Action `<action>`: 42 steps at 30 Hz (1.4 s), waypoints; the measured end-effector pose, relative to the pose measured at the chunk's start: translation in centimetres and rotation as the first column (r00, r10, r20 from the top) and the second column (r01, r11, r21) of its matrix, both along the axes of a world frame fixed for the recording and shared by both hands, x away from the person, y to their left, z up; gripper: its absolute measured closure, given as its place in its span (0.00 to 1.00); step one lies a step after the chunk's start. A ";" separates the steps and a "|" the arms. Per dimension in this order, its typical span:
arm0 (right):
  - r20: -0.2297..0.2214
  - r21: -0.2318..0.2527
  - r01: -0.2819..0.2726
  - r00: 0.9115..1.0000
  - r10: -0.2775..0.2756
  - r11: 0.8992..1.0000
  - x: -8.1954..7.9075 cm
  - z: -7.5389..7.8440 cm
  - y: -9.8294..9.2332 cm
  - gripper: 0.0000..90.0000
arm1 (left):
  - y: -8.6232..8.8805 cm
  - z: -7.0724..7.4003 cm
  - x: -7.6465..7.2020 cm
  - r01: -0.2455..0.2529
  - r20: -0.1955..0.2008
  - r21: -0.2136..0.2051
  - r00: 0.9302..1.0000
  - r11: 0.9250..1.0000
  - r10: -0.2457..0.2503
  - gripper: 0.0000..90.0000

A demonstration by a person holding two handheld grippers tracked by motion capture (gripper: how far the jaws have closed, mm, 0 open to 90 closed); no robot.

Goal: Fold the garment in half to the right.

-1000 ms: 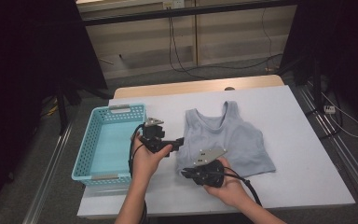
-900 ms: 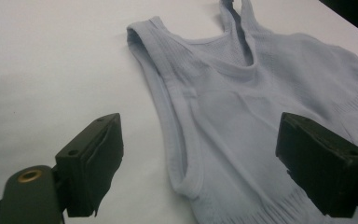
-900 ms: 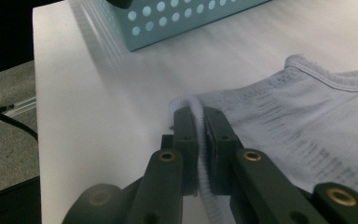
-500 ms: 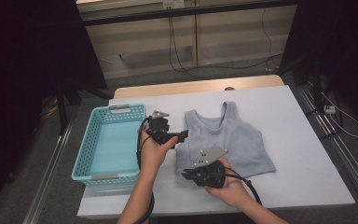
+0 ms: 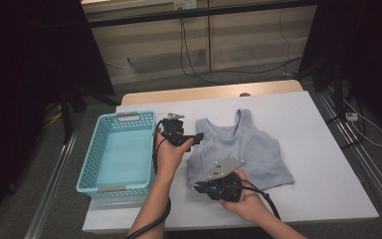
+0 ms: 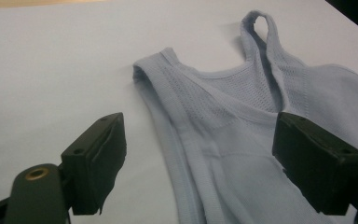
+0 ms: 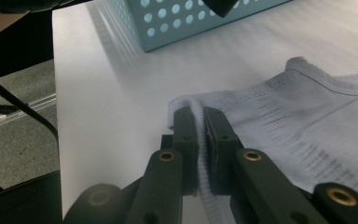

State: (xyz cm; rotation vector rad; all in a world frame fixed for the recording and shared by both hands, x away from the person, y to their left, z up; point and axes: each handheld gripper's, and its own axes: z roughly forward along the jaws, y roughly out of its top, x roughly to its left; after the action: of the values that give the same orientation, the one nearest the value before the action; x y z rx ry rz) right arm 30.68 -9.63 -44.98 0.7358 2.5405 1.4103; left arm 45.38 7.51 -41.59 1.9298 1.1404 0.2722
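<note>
High view
- Left gripper [image 5: 197, 136]: shifted rightward from over the basket's rim since a second ago, now just at the tank top's near shoulder corner; jaws wide apart, nothing held.
- Right gripper [image 5: 198, 187]: unmoved through the same second, at the tank top's lower left hem corner.
- Tank top [image 5: 251, 152]: pale grey, flat on the table, right of the basket, straps toward the far side.
- Basket [image 5: 92, 164]: turquoise, bare inside, left of the garment, close beside it without touching.
- Table [image 5: 323, 164]: white sheet, broad bare stretch right of the garment; narrow margin toward the near edge by the right hand.
- Meaning for the work: judged as a second corner about to be taken, likely ahead of a lift or a fold.

Left gripper view
- Jaws: spread widely, pads clear of cloth, the top's shoulder edge [image 6: 168, 121] lying below and between them.
- Strap loop [image 6: 261, 32]: farther on, slack on the table.
- Room: bare table [image 6: 51, 70] to the picture's left, free for the approach.

Right gripper view
- Jaws: pressed together on the hem corner [image 7: 200, 109], cloth pinched between the pads.
- Basket wall [image 7: 191, 23]: ahead, near, a strip of bare table between.
- Table edge [image 7: 56, 121]: at the picture's left, floor below; little slack on that side.
</note>
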 end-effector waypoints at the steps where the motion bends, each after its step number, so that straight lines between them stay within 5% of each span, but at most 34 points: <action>1: 0.000 0.000 0.000 1.000 0.000 1.000 0.0 0.0 0.0 0.94 | -0.1 0.0 0.1 -0.005 0.000 0.002 1.000 1.000 0.005 0.20; 33: 0.004 0.013 -0.034 0.999 0.034 0.999 -0.3 0.2 0.3 0.94 | -1.7 -3.8 4.8 -0.036 -0.018 0.050 0.999 0.998 0.037 0.36; 42: 0.015 0.002 -0.039 0.999 0.038 0.999 -0.4 0.3 0.5 0.94 | -1.9 -5.0 5.4 -0.047 -0.042 0.075 0.998 0.996 0.050 0.50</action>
State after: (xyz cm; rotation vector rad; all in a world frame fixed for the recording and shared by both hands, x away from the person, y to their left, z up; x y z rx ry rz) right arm 30.26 -9.14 -44.70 0.6772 2.5551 1.4253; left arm 50.82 5.60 -46.63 1.9834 1.2226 0.3040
